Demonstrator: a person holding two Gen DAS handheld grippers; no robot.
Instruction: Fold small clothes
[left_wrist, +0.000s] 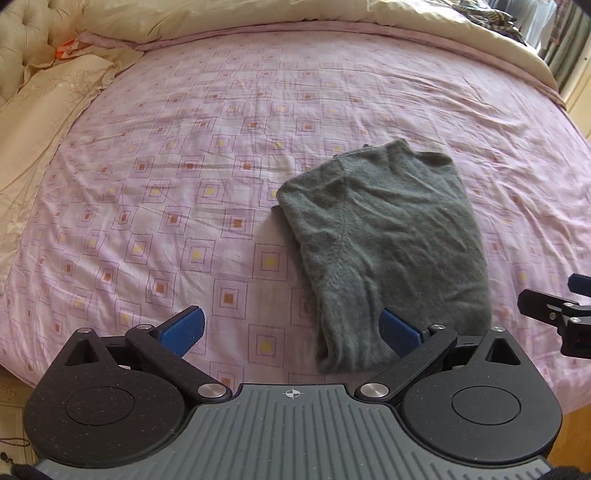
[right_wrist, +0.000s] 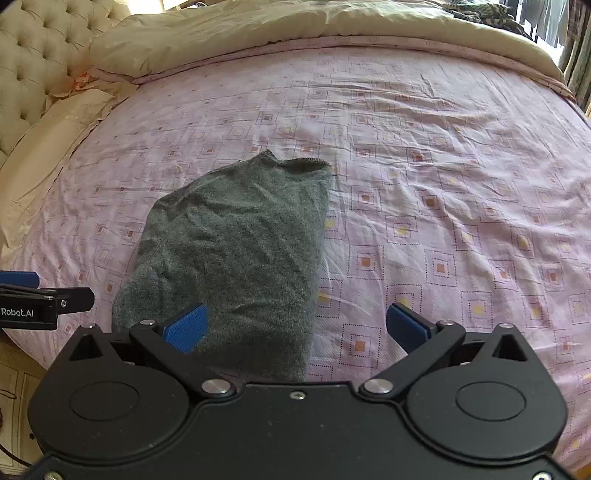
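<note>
Both grippers spread wide, nothing held. Left gripper hangs over the near bed edge; right gripper same, off to its right.

Dark grey knitted garment, already folded into a long narrow strip, lies flat on the pink bedsheet with square print. Long axis runs from the near edge away toward the cream duvet, collar end far, leaning slightly right.

Key relation: the garment's near end sits between the two grippers. In the left wrist view it's just ahead of the right-side blue finger pad; in the right wrist view it's under the left-side pad. About equally near.

My read: next fold is end-to-end along that axis, each gripper taking a near corner. Thick knit, so bite all layers.
</note>
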